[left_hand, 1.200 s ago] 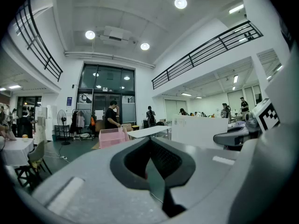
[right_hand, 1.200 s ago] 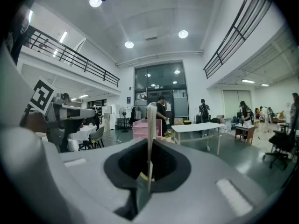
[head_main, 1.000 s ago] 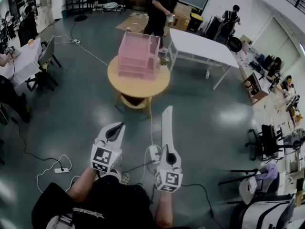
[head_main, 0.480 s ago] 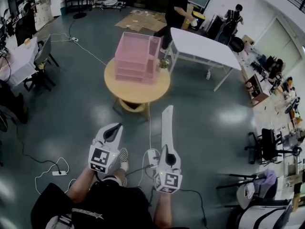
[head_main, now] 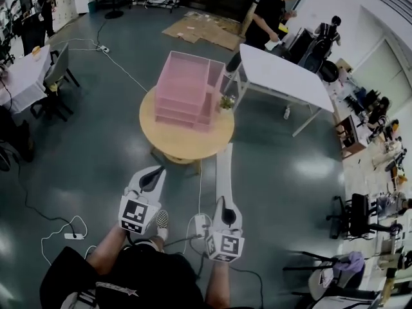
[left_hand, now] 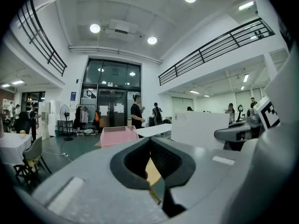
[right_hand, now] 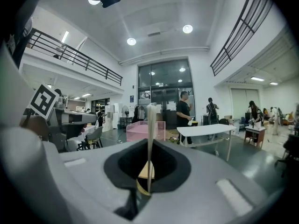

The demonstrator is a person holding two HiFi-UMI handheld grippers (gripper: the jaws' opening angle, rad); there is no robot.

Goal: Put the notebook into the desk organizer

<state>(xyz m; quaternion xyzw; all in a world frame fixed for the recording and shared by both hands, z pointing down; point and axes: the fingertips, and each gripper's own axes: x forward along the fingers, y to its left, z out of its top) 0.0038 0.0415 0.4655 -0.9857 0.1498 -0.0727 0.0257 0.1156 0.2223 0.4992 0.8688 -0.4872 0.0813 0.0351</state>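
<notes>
Your right gripper [head_main: 223,203] pinches the notebook [head_main: 224,169], its length aimed at the organizer [head_main: 183,89] ahead on the table's [head_main: 187,145] far edge; left gripper [head_main: 155,171] pressed together, empty.

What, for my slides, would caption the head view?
Right hand-held gripper shut on a notebook, held edge-up before the pink desk organizer on a round table.

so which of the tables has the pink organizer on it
The round wooden table straight ahead carries the pink organizer. The other two are white: a rectangular table to its right and a table at far left.
</notes>
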